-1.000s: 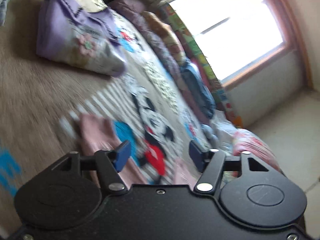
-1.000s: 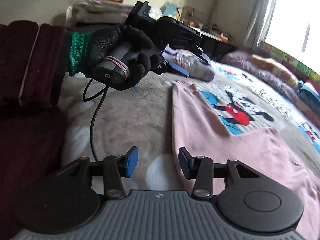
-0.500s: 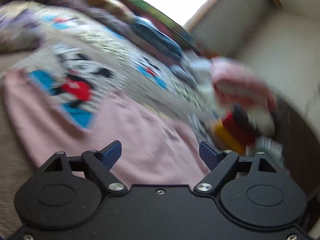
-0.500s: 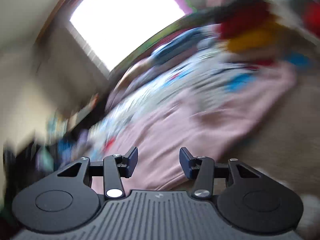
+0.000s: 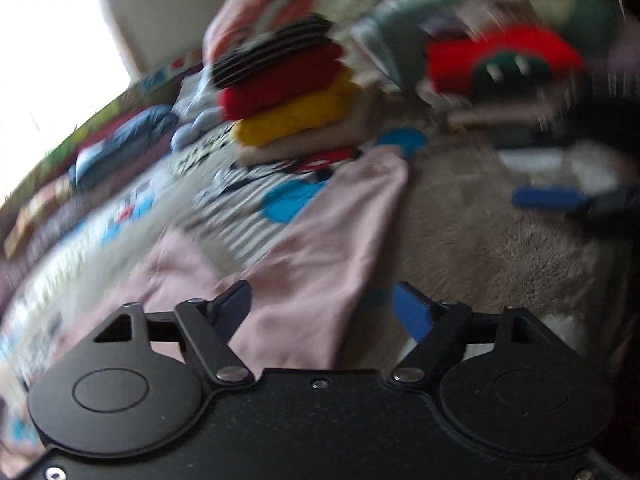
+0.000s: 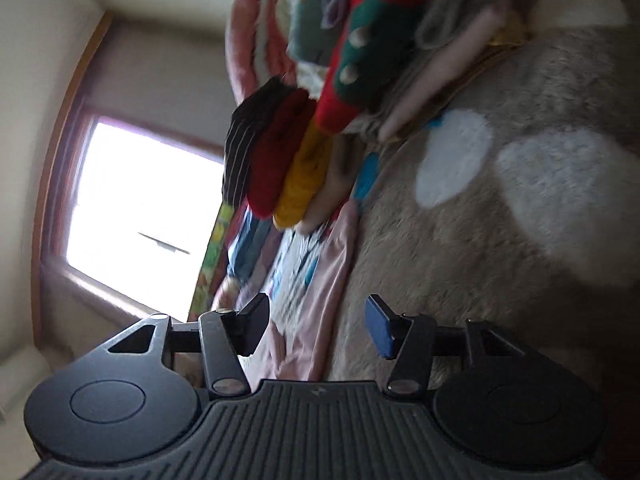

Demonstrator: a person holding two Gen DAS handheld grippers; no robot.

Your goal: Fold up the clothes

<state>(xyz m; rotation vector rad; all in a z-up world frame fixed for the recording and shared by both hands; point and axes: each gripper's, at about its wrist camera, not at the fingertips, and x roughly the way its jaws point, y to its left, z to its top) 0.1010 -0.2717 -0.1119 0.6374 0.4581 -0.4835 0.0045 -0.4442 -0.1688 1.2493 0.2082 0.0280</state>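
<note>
My jaws on both the left gripper (image 5: 324, 312) and right gripper (image 6: 316, 326) are spread wide, holding nothing. Below them lies the bed (image 5: 480, 240), covered in a fuzzy tan blanket. A pink garment (image 5: 320, 264) lies flat on it, its long axis running away from my left gripper toward a stack of folded clothes (image 5: 288, 108); its near end is cut off behind the gripper body. Both views are motion-blurred, so details are hard to make out.

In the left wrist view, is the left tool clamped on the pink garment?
No, the left tool is open, its blue pads spread apart above the pink garment with nothing gripped between them.
</note>
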